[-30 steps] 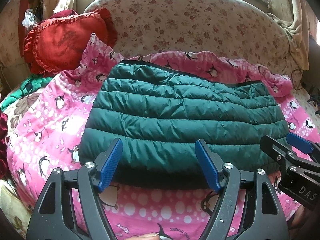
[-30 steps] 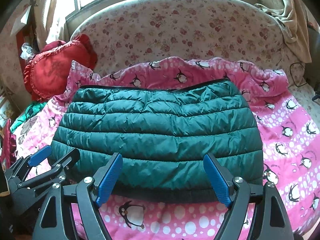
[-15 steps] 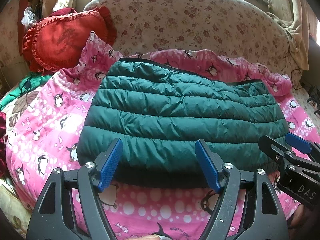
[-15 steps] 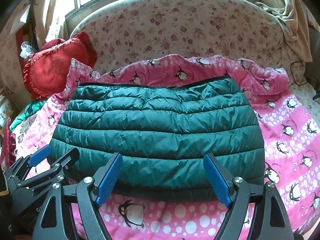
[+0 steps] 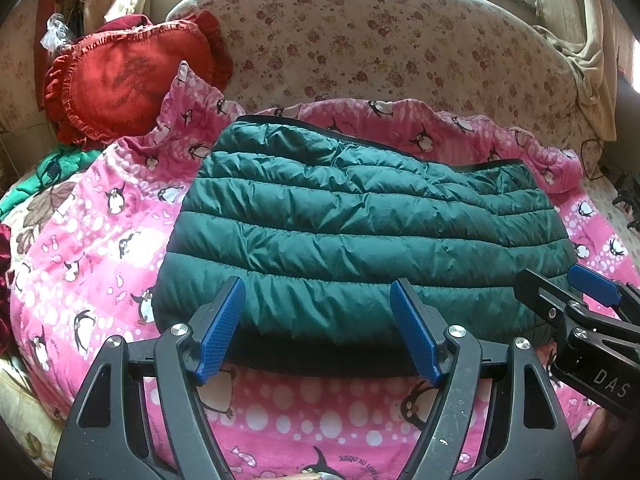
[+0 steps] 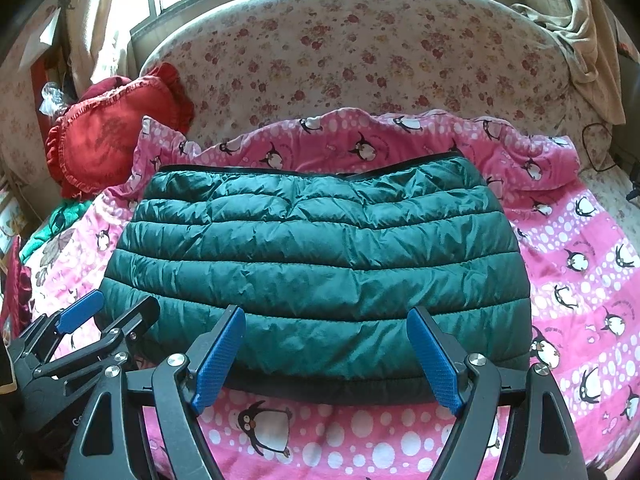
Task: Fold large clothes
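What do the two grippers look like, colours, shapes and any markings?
Both are alike. The left gripper has two black plastic arms with triangular cut-outs, silver screw heads at the joints, and slim blue textured pads on the fingers. The right gripper is built the same way, with blue pads. In the left view its black body shows white letters "DAS". No cables or sleeves show.

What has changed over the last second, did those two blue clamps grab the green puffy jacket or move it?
Nothing visibly changed. The left gripper and right gripper stay open and empty, hovering at the near edge of the folded green jacket, which still lies flat on the pink penguin blanket.
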{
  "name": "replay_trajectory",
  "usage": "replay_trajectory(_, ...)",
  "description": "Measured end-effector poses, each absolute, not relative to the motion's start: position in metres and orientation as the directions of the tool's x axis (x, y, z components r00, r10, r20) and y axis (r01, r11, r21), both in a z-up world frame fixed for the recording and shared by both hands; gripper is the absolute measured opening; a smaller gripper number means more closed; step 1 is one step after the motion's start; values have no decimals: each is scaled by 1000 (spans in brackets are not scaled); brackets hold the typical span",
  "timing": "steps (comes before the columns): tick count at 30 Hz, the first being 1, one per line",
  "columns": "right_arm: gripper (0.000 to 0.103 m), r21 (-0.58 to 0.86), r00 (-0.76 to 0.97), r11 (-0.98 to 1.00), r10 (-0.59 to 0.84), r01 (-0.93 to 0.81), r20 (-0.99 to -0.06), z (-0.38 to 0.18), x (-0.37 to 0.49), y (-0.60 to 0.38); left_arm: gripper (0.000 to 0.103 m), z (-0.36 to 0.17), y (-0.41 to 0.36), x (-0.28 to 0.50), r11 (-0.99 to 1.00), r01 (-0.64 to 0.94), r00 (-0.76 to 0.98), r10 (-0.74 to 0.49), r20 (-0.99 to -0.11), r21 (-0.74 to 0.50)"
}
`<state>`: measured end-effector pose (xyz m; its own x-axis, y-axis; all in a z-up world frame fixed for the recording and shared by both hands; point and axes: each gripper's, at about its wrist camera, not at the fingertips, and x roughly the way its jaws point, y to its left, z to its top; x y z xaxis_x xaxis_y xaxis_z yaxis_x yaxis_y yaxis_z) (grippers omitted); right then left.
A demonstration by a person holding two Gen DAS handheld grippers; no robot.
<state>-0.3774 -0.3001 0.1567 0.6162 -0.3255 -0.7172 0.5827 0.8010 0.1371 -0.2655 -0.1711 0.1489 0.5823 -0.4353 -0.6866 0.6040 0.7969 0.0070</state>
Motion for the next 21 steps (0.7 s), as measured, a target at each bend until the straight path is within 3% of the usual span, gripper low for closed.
replay_trajectory(21,81,138,609,804,-314,579,-728,153,-372,-298,75,146,-174,-263,797,604,579,-433,-691,6)
